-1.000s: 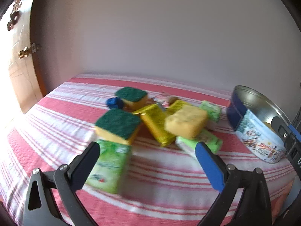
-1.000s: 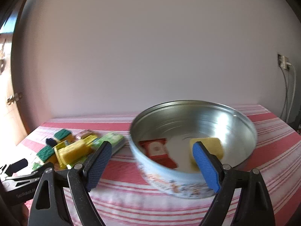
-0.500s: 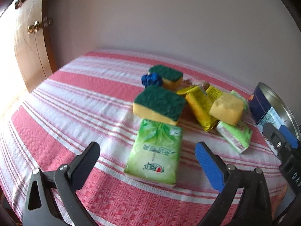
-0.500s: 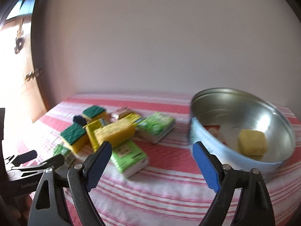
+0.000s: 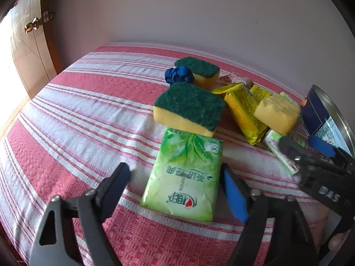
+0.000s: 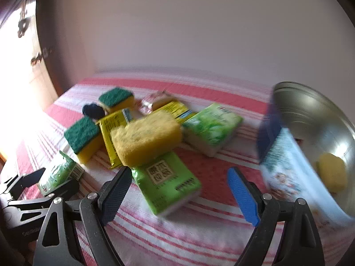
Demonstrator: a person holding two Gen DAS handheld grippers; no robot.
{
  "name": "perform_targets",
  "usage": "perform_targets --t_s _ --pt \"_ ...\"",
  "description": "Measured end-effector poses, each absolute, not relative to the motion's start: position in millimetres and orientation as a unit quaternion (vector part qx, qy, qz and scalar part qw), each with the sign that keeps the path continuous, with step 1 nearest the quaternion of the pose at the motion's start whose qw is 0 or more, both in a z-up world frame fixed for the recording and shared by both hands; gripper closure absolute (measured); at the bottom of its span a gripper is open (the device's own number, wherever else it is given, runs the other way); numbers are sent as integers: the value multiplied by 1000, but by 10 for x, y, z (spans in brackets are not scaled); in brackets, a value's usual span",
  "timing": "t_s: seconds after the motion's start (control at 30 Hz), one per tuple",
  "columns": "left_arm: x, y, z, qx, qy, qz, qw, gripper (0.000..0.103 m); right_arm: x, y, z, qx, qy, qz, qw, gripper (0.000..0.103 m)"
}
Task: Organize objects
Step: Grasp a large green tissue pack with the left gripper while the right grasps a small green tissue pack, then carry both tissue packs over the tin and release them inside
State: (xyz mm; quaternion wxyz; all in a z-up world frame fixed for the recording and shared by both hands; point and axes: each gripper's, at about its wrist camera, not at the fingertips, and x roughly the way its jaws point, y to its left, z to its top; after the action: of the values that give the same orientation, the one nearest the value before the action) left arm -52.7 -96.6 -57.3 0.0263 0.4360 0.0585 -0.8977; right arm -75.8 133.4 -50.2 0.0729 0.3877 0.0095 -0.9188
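Left wrist view: left claw (image 5: pixel 175 190) closing around a green tissue pack (image 5: pixel 185 177), pads not yet pressing it; the right pad looks just beside its edge. Only the right wrist view shows inside the round tin (image 6: pixel 310 137): one yellow sponge (image 6: pixel 331 174). Right claw (image 6: pixel 179 196) released, over a second green pack (image 6: pixel 166 180). Red-and-white striped cloth on tabletop (image 5: pixel 77 122); pale wall, wooden door (image 5: pixel 28 51) at left.

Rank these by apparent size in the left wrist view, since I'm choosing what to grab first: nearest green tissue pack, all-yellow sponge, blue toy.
1. green tissue pack, though its nearness to the camera inflates it
2. all-yellow sponge
3. blue toy
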Motion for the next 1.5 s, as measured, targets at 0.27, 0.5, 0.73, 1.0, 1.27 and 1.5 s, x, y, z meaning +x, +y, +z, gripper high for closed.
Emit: perform_targets --t_s 0.27,0.5,0.73,1.0,1.27,1.5 --pt "-542 -783 -563 434 22 -900 15 51 -890 1250 -619 431 21 -897 95 26" --pt "-532 -816 -536 434 22 -901 16 51 -719 1244 -584 423 36 -899 113 50" --pt "-449 -835 -530 428 34 -902 30 51 -538 1393 -524 425 -17 -889 170 51" --pt "-335 -754 -456 398 47 -916 36 51 -303 1598 -329 388 -89 -886 239 50" --pt "-200 -539 -235 325 47 -944 17 51 -158 1791 -116 325 -93 -916 214 50" --pt "-232 -168 -8 293 28 -956 -17 51 -112 2082 13 281 -93 -941 164 50"
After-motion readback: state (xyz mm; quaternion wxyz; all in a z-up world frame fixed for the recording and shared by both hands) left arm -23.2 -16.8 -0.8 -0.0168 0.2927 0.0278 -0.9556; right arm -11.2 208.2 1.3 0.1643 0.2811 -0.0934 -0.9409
